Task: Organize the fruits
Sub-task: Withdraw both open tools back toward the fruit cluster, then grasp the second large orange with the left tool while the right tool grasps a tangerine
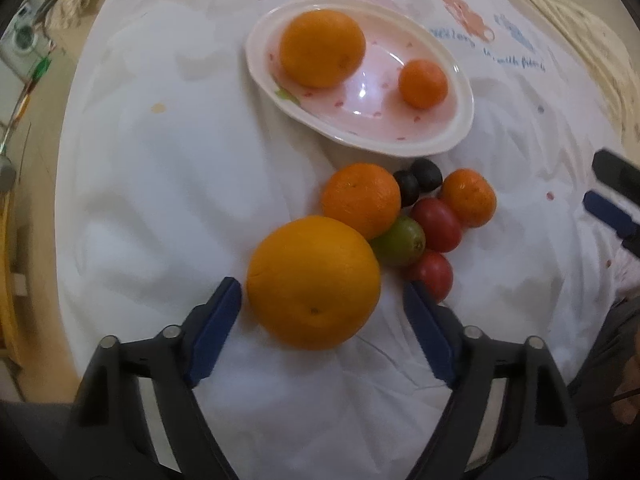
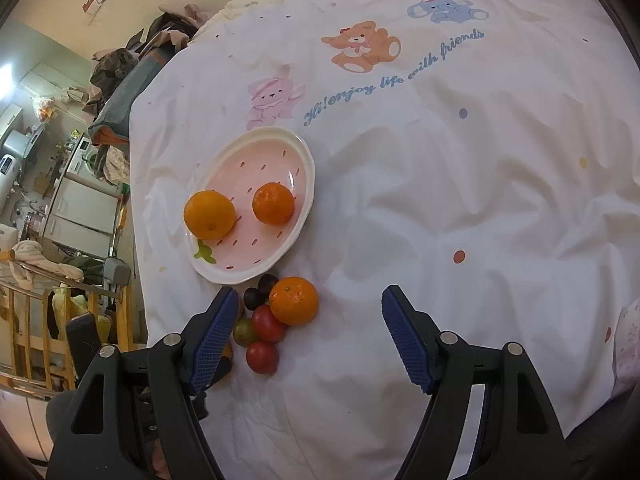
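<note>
A pink oval dish (image 1: 460, 128) (image 2: 224, 268) on the white cloth holds a large orange (image 1: 322, 48) (image 2: 209, 214) and a small mandarin (image 1: 423, 83) (image 2: 273, 203). In front of it lies a cluster: a big orange (image 1: 313, 282), a mandarin (image 1: 360, 199), another mandarin (image 1: 469, 197) (image 2: 294, 300), a green fruit (image 1: 400, 242) (image 2: 244, 331), two red tomatoes (image 1: 436, 224) (image 2: 269, 323) and dark grapes (image 1: 418, 180) (image 2: 260, 290). My left gripper (image 1: 322, 290) is open, its blue pads on either side of the big orange. My right gripper (image 2: 308, 298) is open above the cluster's right side.
The white printed cloth (image 2: 440, 180) covers the table. The right gripper's tip (image 1: 612, 200) shows at the right edge of the left wrist view. Cluttered furniture and a wooden chair (image 2: 60, 320) stand off the table's left edge.
</note>
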